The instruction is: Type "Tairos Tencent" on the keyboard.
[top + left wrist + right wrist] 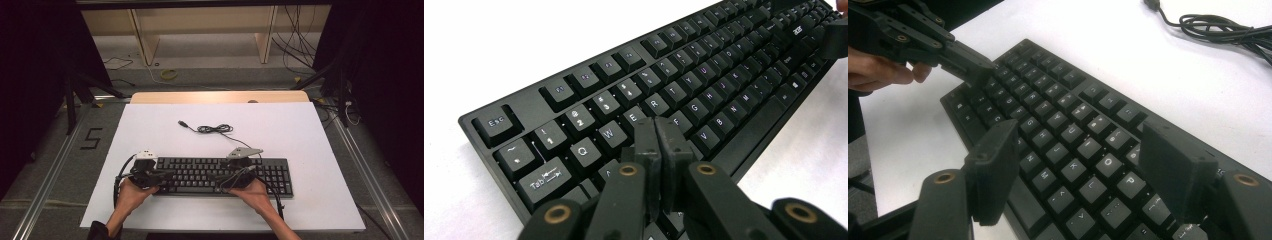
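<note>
A black keyboard (220, 175) lies on the white board near its front edge. Its cable (215, 129) is coiled behind it and ends in a loose plug. My left gripper (167, 175) hangs over the left end of the keys, jaws shut against each other with nothing between them; in the left gripper view the left gripper (656, 125) has its tips just above the keys near the letter D on the keyboard (704, 75). My right gripper (1078, 135) stands open over the right-hand letter keys of the keyboard (1058, 115), with nothing between its jaws. The right gripper (220, 177) points left.
The white board (300, 140) has bare room behind and to both sides of the keyboard. A wooden strip (220, 96) runs along its far edge. Metal rails (50, 175) flank the table, and shelving with loose cables (295, 45) stands beyond.
</note>
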`<action>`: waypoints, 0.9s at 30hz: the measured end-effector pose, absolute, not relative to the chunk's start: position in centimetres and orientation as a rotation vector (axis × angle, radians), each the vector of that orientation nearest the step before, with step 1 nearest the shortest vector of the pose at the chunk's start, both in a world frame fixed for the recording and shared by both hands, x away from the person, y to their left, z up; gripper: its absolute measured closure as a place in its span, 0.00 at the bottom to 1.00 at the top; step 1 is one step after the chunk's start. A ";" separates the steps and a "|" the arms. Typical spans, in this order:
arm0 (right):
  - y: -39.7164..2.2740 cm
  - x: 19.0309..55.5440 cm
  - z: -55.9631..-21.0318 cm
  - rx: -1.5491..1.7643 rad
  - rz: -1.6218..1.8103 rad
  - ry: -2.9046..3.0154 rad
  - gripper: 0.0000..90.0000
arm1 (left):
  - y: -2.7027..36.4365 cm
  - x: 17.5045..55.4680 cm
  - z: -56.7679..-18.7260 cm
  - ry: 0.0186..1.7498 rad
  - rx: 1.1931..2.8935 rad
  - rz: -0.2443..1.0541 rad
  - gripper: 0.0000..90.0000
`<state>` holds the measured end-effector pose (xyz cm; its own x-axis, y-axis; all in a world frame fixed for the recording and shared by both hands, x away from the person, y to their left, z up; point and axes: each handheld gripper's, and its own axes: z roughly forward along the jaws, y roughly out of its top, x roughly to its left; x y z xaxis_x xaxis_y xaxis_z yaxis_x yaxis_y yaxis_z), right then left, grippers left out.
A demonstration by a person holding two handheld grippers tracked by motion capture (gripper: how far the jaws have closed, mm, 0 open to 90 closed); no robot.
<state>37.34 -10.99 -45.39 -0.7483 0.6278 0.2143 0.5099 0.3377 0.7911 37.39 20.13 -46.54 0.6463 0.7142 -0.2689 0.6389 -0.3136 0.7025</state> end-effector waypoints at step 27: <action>-10.9 36.9 -45.6 1.044 1.386 2.469 0.34 | 19.2 38.4 -47.2 1.066 2.089 0.084 0.99</action>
